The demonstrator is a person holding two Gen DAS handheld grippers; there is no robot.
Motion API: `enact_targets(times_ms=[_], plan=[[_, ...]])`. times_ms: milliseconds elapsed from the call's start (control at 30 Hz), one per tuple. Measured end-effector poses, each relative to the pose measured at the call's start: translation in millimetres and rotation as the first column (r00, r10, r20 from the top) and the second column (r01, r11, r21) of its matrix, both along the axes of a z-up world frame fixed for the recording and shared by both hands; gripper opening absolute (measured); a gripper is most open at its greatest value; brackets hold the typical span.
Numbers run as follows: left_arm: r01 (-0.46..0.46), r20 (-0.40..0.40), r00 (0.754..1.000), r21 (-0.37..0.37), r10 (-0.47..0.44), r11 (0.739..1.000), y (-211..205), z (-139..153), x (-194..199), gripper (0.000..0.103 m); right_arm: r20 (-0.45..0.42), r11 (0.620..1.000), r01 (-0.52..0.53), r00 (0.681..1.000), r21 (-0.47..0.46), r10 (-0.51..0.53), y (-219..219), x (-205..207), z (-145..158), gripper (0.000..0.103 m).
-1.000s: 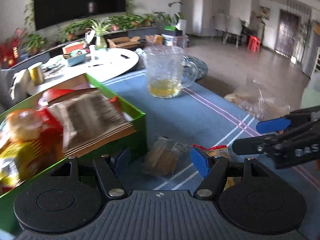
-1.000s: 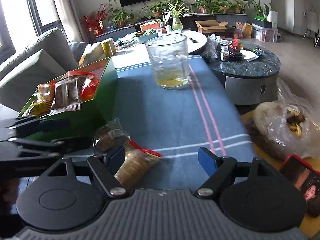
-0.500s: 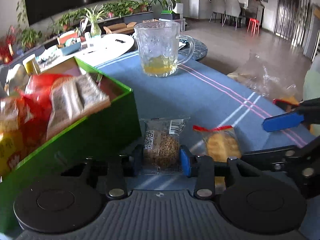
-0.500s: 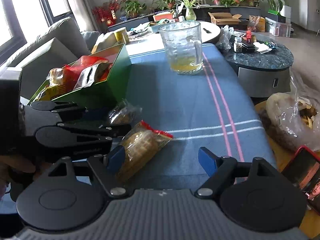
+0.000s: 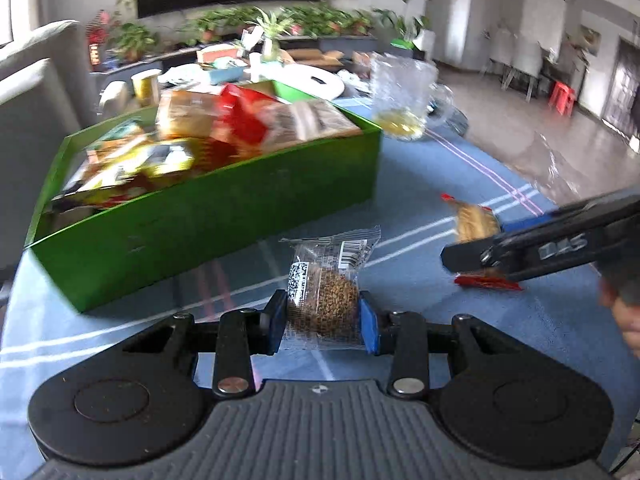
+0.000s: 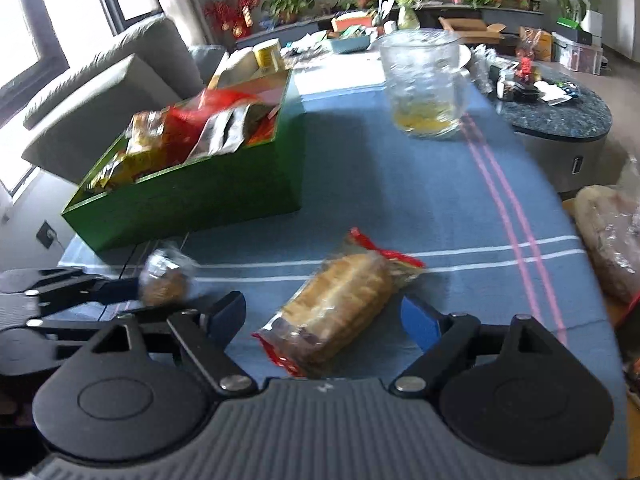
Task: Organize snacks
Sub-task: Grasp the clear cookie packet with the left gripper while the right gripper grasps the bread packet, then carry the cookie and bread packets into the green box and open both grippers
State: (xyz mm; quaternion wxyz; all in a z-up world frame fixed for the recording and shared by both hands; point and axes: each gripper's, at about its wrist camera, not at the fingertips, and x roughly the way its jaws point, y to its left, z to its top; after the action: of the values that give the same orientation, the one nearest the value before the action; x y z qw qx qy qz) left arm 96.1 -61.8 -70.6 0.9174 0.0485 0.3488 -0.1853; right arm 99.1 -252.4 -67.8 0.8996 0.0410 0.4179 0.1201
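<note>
My left gripper (image 5: 322, 322) is shut on a clear-wrapped brown seed cake (image 5: 326, 296) and holds it above the blue cloth, in front of the green box (image 5: 208, 216) full of snack packets. The cake and left gripper also show in the right wrist view (image 6: 164, 282). My right gripper (image 6: 324, 316) is open, its fingers on either side of a wrapped bread-like snack with red ends (image 6: 340, 308) that lies on the cloth. From the left wrist view that snack (image 5: 476, 224) sits at the right gripper's tips.
A glass mug (image 6: 424, 84) with a little yellow liquid stands on the blue striped tablecloth (image 6: 440, 200) beyond the box (image 6: 192, 192). A clear plastic bag (image 6: 612, 236) lies off the table's right edge. A sofa is at the left.
My left gripper has closed on the seed cake and lifted it off the cloth, drawing back from the box. My right gripper has moved in around the bread-like snack.
</note>
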Motion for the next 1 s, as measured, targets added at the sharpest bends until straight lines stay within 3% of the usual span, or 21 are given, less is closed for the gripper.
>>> enact_targets(times_ms=[200, 300, 333, 400, 567, 833, 1000], plan=[[-0.037, 0.020, 0.999, -0.067, 0.038, 0.997, 18, 5, -11, 0.035, 0.023, 0.994, 0.029, 0.999, -0.102, -0.027, 23, 7, -9, 0.074], [-0.043, 0.014, 0.999, -0.088, 0.044, 0.995, 22, 3, -14, 0.035, 0.063, 0.978, 0.015, 0.998, -0.206, -0.002, 38, 3, -12, 0.074], [-0.043, 0.013, 0.999, -0.092, 0.044, 0.995, 23, 3, -16, 0.035, 0.073, 0.980, -0.005, 0.997, -0.201, 0.020, 40, 0, -12, 0.069], [-0.047, 0.012, 0.999, -0.101, 0.048, 0.994, 25, 2, -19, 0.035, 0.063, 0.982, -0.031, 0.997, -0.187, 0.043, 42, -3, -8, 0.049], [-0.050, 0.029, 0.998, -0.111, 0.054, 0.993, 29, 6, -25, 0.035, 0.073, 0.993, -0.052, 0.996, -0.110, 0.060, 38, -16, 2, 0.048], [-0.053, 0.066, 0.996, -0.116, 0.061, 0.992, 30, 17, -30, 0.035, 0.191, 0.992, -0.120, 0.974, -0.031, 0.123, 53, -37, 43, 0.047], [-0.060, 0.099, 0.993, -0.121, 0.072, 0.991, 33, 29, -28, 0.035, 0.227, 0.992, -0.128, 0.967, 0.021, 0.120, 58, -23, 60, 0.047]])
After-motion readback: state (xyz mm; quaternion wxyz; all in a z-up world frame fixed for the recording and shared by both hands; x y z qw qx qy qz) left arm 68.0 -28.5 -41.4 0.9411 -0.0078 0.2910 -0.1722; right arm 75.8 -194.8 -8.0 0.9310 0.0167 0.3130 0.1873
